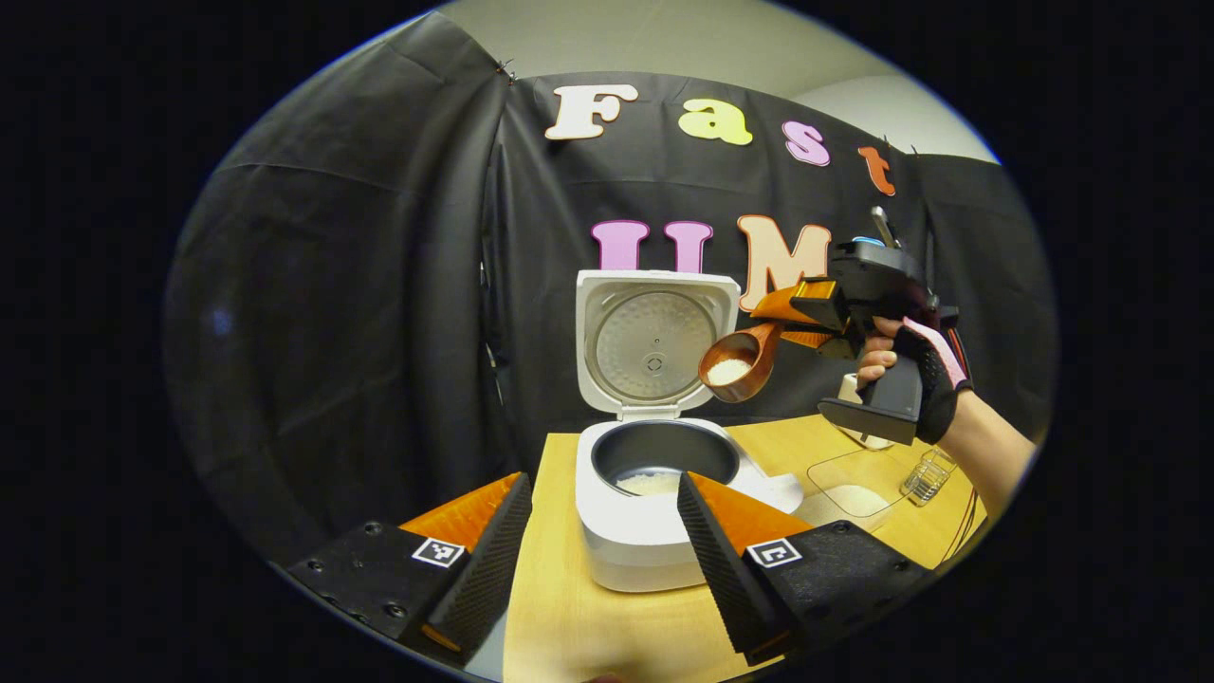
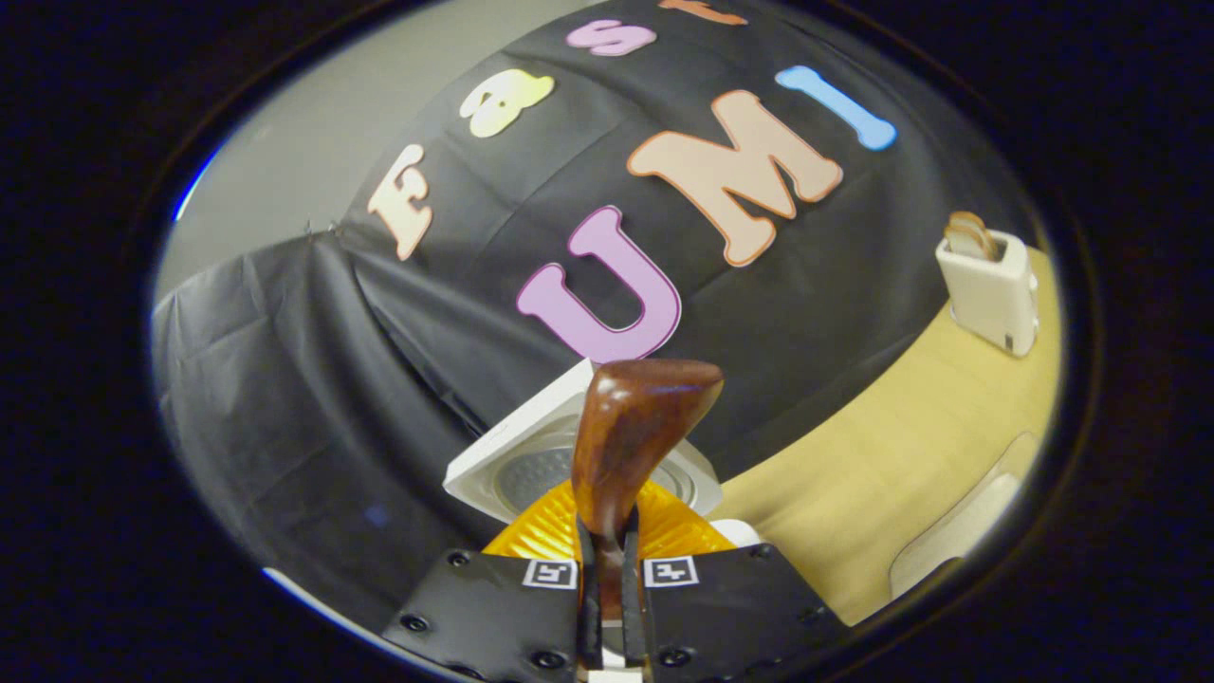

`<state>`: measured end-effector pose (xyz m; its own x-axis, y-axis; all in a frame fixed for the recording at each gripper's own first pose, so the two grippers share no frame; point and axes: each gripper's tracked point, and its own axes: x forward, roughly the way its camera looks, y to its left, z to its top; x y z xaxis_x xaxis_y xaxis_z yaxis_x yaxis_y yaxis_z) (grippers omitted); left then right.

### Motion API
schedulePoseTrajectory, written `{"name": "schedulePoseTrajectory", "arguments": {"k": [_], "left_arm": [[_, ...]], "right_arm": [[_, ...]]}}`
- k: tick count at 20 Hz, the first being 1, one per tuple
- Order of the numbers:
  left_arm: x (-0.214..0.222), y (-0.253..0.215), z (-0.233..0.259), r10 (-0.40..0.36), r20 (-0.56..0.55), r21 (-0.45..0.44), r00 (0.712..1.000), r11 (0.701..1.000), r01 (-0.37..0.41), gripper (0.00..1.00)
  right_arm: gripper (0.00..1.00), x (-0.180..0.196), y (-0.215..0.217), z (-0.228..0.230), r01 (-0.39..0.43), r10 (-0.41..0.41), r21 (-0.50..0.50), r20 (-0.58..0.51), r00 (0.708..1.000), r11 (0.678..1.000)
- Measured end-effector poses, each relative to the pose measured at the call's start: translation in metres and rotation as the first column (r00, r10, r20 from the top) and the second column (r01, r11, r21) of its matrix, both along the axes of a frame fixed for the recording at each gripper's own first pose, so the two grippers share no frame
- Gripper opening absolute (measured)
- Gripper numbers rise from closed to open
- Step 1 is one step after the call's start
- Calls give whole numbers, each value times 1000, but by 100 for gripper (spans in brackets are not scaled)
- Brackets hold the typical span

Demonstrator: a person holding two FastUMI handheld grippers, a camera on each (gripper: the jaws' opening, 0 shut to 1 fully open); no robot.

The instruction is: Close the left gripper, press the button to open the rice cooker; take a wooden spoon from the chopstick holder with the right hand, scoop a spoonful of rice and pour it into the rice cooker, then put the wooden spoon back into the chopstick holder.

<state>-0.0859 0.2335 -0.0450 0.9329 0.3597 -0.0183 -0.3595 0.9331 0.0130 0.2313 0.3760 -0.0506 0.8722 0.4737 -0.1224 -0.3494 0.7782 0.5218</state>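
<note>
i am carrying rice in the wooden spoon (image 1: pixel 738 364), my right claw (image 1: pixel 795 321) clamped on its handle above the open rice cooker (image 1: pixel 654 493), left claw (image 1: pixel 602 541) apart before it; next i should tip the spoon over the pot.

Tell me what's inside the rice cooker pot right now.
The rice cooker pot holds a small patch of white rice; the left gripper's finger covers the pot's near right part.

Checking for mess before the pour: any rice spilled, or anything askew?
Nothing stands out. The wooden spoon holds its rice above the open rice cooker; no grains show on the table.
</note>
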Motion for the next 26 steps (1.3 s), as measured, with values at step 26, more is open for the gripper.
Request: {"name": "schedulePoseTrajectory", "arguments": {"k": [26], "left_arm": [[-13,-3,-11,-29,6,-22,1000,999,29,92]], "right_arm": [[10,-58,60,-29,147,428,-812,441,789,565]]}}
